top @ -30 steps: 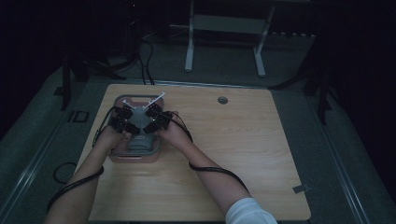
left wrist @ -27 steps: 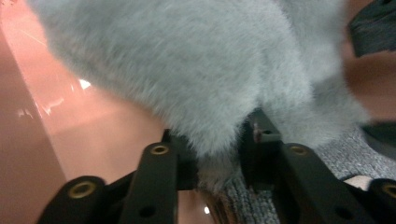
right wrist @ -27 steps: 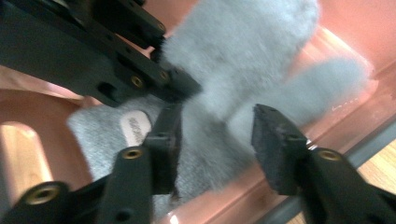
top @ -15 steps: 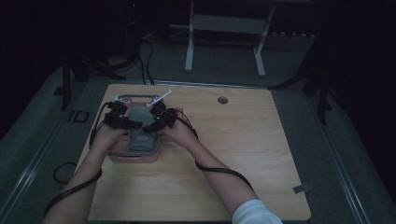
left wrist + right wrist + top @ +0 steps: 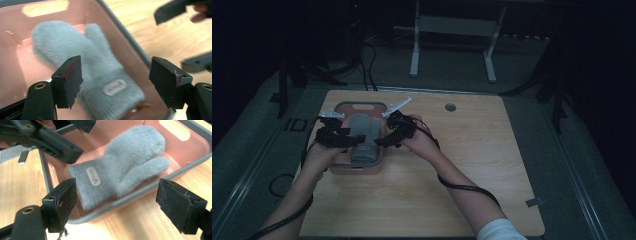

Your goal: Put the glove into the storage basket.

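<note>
Mitten (image 5: 85, 62) is in the tray (image 5: 15, 60), lying flat on the pink floor with its thumb toward the grey-rimmed side wall and the cuff with the little oval label at the near end. So as far as we can judge, the main bit looks done: the thing is inside and nothing is gripping it.

Left hand-held gripper (image 5: 343, 141) hangs over the tray's left side in the high view, and in its own view the jaws stand fairly wide with the mitten well below them, no pad touching the fleece. Its jaws have just been opening, and nothing sits between them. Right hand-held gripper (image 5: 387, 141) is at the tray's right edge, jaws spread wide too, also just opened up, and from its own view we see the mitten lying beyond the gap rather than in it.

Tray sits on the left part of the worktop (image 5: 492, 165), near the far edge. We can't spot a second mitten or anything else waiting on the wood, apart from a small round fitting near the far edge.

What's left, in our reading: pull both hands clear, and maybe straighten the mitten if neatness counts. The left gripper view is a bit blurred, so we can't judge finer detail.
</note>
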A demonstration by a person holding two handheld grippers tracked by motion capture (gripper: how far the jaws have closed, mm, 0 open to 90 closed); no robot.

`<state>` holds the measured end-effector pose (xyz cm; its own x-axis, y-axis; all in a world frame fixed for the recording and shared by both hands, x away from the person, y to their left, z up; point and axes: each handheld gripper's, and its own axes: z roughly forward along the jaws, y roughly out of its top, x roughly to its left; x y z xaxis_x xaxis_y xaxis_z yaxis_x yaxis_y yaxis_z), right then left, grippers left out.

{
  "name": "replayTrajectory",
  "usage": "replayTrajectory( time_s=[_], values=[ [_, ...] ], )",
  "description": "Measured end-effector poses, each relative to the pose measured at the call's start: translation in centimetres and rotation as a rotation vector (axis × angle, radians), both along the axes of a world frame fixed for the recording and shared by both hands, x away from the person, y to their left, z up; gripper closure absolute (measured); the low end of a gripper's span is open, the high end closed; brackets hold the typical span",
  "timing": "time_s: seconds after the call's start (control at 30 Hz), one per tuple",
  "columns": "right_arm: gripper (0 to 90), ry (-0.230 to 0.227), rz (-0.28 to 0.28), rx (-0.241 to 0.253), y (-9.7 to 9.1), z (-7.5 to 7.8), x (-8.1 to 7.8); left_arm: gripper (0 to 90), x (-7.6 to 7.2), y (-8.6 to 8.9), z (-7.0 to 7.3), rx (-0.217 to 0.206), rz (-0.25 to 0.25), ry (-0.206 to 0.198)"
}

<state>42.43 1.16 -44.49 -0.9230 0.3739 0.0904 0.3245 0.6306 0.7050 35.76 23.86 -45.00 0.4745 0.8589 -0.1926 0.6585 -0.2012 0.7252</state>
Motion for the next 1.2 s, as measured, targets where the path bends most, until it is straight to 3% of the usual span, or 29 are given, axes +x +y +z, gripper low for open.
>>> replayTrajectory(
  time_s=[0.17,0.3,0.57,0.67,0.7,0.8,1.0,1.2],
  values=[
    [16.6,-0.022,0.008,-0.006,-1.3,0.1,-0.8,27.2,-1.6,-1.0,0.4,-0.018,-0.034,-0.032],
    [16.5,-0.040,0.016,-0.017,-2.7,-0.1,-1.5,27.3,-3.0,-2.3,0.5,-0.018,-0.115,-0.067],
    [16.5,-0.044,0.023,-0.020,-5.2,-1.0,-2.4,27.2,-5.5,-4.5,0.3,-0.108,-0.225,-0.113],
    [16.5,-0.049,0.024,-0.030,-5.9,-1.4,-2.6,27.2,-6.0,-5.2,0.0,-0.122,-0.248,-0.131],
    [16.5,-0.049,0.021,-0.030,-6.2,-1.6,-2.8,27.2,-6.4,-5.9,-0.4,-0.133,-0.282,-0.130],
    [16.5,-0.056,0.017,-0.054,-7.5,-2.4,-3.2,27.1,-6.8,-7.0,-1.2,-0.133,-0.317,-0.132],
    [16.6,-0.039,-0.003,-0.045,-9.6,-3.6,-3.7,27.1,-7.4,-9.0,-3.2,-0.136,-0.374,-0.138],
    [16.6,-0.027,0.000,-0.051,-11.2,-5.5,-4.3,27.1,-7.7,-10.8,-5.6,-0.106,-0.416,-0.120]
  ],
)
